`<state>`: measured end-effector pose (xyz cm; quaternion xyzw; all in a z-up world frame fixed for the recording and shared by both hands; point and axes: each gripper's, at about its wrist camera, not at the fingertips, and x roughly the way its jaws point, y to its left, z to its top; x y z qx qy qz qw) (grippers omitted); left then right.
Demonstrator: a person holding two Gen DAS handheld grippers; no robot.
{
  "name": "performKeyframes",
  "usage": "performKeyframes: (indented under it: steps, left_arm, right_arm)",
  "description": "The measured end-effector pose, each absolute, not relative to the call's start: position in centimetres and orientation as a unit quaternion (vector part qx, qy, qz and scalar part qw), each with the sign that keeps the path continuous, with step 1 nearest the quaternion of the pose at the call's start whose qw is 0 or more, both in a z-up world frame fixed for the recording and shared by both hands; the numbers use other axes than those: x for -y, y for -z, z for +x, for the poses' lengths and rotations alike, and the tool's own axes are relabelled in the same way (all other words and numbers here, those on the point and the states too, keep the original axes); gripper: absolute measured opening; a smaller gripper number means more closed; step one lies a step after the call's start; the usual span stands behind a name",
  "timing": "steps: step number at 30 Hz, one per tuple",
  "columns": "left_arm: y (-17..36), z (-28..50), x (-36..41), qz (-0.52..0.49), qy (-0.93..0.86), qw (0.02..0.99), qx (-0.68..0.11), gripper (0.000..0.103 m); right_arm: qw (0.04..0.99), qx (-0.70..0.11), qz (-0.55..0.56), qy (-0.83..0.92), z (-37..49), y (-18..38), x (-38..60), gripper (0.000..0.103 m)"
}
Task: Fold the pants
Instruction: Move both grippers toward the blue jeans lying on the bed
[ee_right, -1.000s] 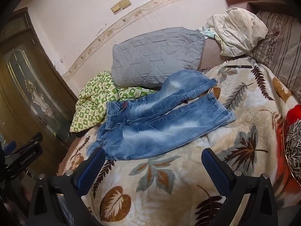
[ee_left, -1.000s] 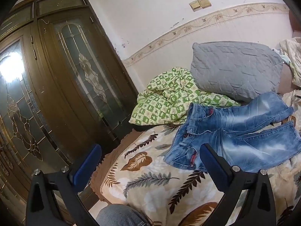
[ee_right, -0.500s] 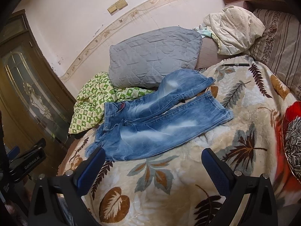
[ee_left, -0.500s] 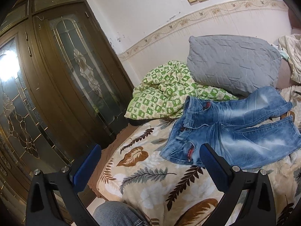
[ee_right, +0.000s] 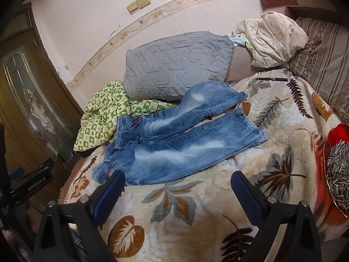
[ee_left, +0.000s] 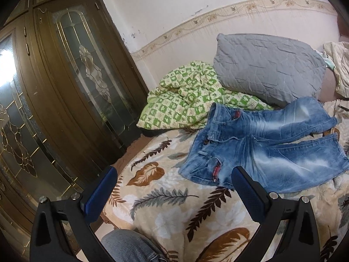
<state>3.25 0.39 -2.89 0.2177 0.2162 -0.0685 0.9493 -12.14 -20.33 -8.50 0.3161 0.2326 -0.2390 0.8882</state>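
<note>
Faded blue jeans [ee_left: 261,148] [ee_right: 174,144] lie spread flat on a leaf-print blanket [ee_left: 165,200] [ee_right: 196,207], waistband to the left and both legs running right, slightly apart at the hems. My left gripper [ee_left: 174,187] is open, its right finger near the jeans' waistband corner, holding nothing. In the right wrist view my right gripper [ee_right: 177,190] is open too, just short of the lower leg's near edge. The left gripper's body [ee_right: 28,185] shows at that view's left edge.
A grey quilted pillow [ee_left: 266,69] [ee_right: 176,65] and a green checked quilt [ee_left: 187,104] [ee_right: 100,118] lie behind the jeans. A brown glass-panel wardrobe [ee_left: 54,91] stands left. A red dish of sunflower seeds [ee_right: 338,170], a black pen [ee_right: 272,79] and striped cushions [ee_right: 322,54] lie right.
Both grippers have crept a little closer to the jeans, which look larger in both views. The jeans have not moved and both grippers stay open.
</note>
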Motion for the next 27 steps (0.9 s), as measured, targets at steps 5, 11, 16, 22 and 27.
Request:
performKeyframes:
  steps: [5,11,16,22,27]
  left_arm:
    - [3.6,3.8,-0.1,0.219,0.074,0.947,-0.222,0.103]
    - [4.3,4.9,1.0,0.216,0.1,0.941,-0.239,0.103]
    - [5.0,6.1,1.8,0.219,0.109,0.935,-0.256,0.103]
    - [5.4,7.6,2.0,0.21,0.12,0.929,-0.279,0.103]
    - [5.5,9.2,2.4,0.208,0.139,0.921,-0.297,0.103]
  right_arm:
    - [0.886,-0.237,0.315,0.244,-11.9,8.5,20.5,0.093]
    - [0.883,-0.248,0.305,0.256,-11.0,7.6,21.4,0.092]
    - [0.884,-0.255,0.289,0.265,-9.8,6.9,22.2,0.092]
    - [0.879,-0.273,0.284,0.268,-8.4,7.1,22.9,0.092]
    - [0.876,-0.278,0.293,0.265,-7.6,6.9,24.2,0.092]
